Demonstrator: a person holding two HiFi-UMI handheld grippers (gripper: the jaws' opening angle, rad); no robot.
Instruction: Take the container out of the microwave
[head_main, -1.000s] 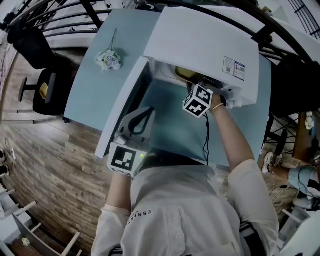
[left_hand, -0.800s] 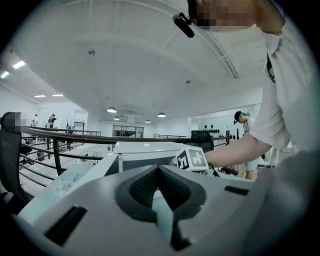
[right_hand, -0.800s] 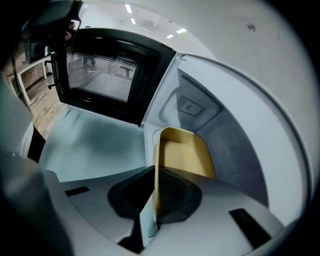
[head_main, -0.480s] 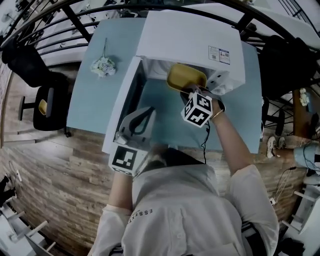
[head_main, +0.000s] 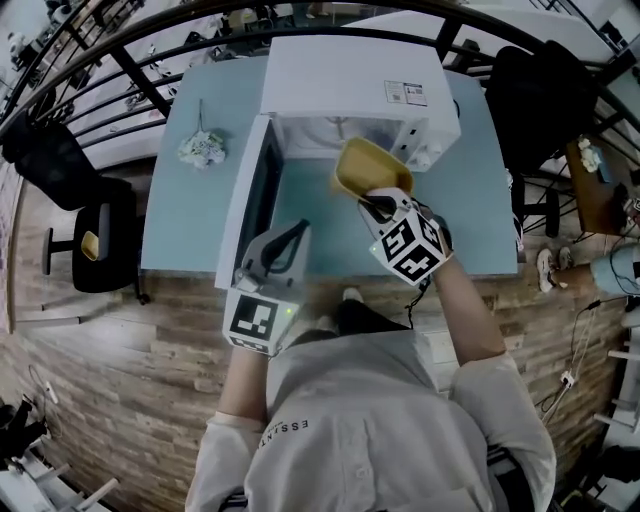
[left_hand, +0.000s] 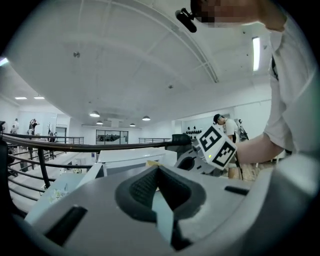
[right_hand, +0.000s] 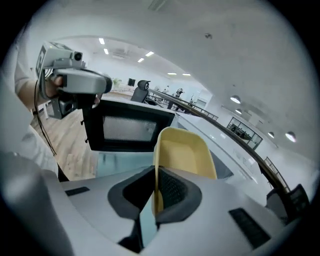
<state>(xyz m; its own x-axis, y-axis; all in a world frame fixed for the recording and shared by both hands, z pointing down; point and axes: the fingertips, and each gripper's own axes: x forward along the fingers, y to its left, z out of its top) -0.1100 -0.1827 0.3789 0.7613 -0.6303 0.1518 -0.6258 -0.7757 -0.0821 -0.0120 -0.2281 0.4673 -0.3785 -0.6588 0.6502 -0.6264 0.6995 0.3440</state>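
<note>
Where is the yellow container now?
Head view, centre: the yellow container hangs in the right tongs, just outside the open microwave, right of its door.

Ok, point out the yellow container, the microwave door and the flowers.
yellow container (head_main: 370, 168), head view, its inner floor.
microwave door (head_main: 258, 200), head view, its dark window.
flowers (head_main: 203, 149), head view, the blossom cluster.

The microwave (head_main: 345, 85) sits at the table's (head_main: 190, 230) far side, its door (head_main: 250, 200) open to the left. The container (head_main: 368, 170) is just before its opening, and a flower bunch (head_main: 203, 148) lies left.
</note>
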